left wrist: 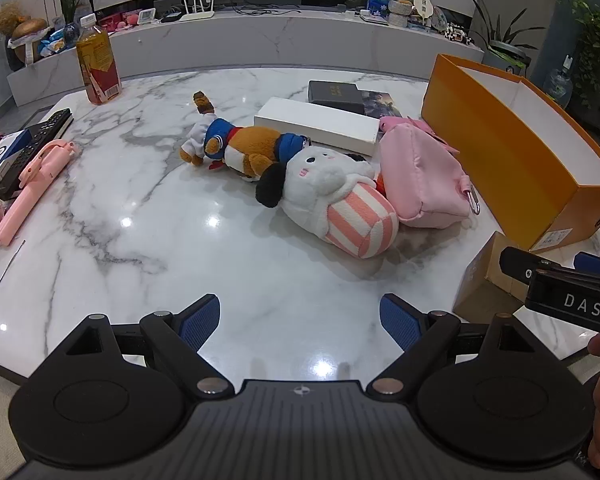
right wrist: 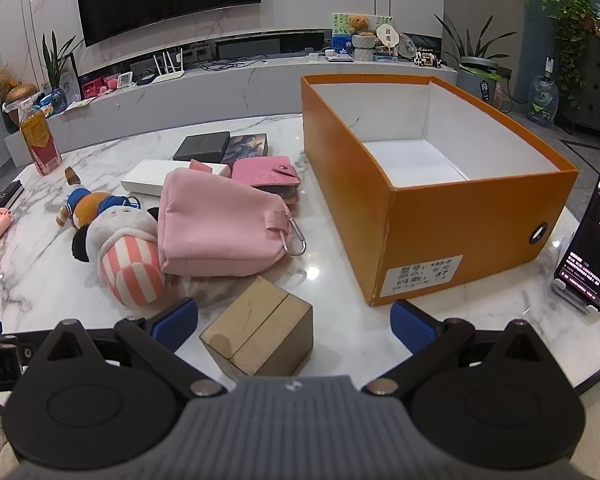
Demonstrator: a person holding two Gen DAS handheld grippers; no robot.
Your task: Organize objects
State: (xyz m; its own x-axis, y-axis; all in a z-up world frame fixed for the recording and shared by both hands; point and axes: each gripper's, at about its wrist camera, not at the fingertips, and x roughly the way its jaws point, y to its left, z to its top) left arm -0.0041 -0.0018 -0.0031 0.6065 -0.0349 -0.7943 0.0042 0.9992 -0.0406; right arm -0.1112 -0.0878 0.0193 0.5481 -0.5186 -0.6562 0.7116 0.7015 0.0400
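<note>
both grippers – left (left wrist: 300, 316), right (right wrist: 294, 322) – wide open and empty, the brown box (right wrist: 258, 332) between the right's fingers, toys lying beside the empty orange box (right wrist: 456, 216) – looks like pick-up time, closing squarely next.

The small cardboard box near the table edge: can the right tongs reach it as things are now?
Probably yes. The small cardboard box sits right before the open right tongs, between their fingers, with nothing in between; the orange box stands off to the side.

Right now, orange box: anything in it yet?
Empty, as far as visible. The orange box is lidless; its white floor and walls show bare in the right wrist view, near corner hidden.
</note>
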